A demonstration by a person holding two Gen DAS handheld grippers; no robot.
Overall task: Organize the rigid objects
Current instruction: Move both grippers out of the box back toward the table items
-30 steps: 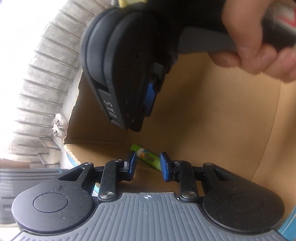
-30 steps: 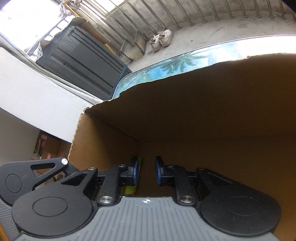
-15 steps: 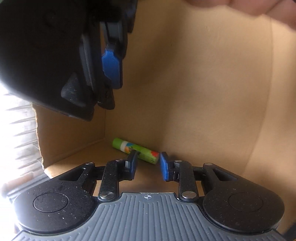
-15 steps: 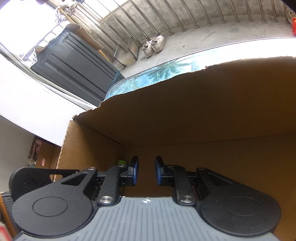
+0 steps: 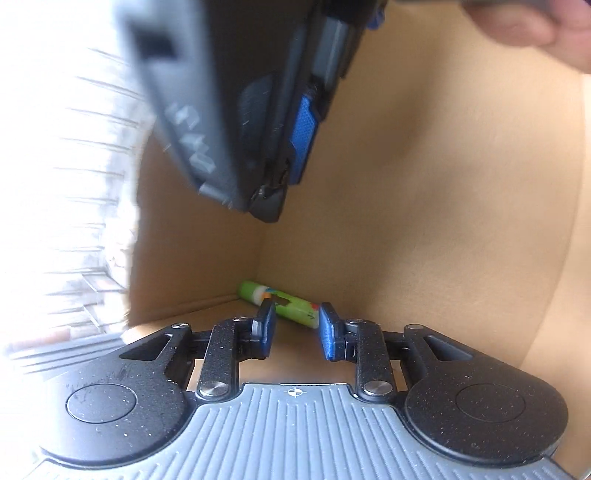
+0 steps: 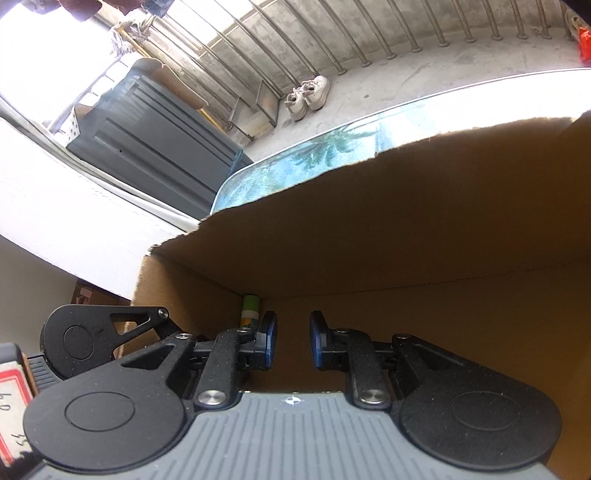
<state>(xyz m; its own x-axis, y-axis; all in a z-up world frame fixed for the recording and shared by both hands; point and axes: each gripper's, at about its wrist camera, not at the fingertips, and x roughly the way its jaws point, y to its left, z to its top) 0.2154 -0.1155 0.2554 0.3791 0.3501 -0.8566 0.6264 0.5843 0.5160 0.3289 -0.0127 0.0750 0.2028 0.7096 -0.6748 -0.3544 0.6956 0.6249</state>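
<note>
A green glue stick (image 5: 284,303) lies on the floor of a cardboard box (image 5: 424,221), in its far corner. My left gripper (image 5: 294,330) is open and empty, its blue pads just short of the stick. In the right wrist view the stick (image 6: 249,309) shows end-on at the box corner. My right gripper (image 6: 292,339) is open and empty inside the box (image 6: 406,236). The right gripper also hangs above in the left wrist view (image 5: 258,110), held by a hand (image 5: 532,26).
The box stands on a table with a blue palm-print cloth (image 6: 314,162). Beyond are a grey cabinet (image 6: 147,133), a railing (image 6: 332,40) and a pair of shoes (image 6: 308,96) on the concrete floor. The left gripper's body (image 6: 92,339) shows at lower left.
The right gripper has risen and drawn back, so more of the box's rim and surroundings show. The left gripper has stayed near the glue stick. Both stay open.
</note>
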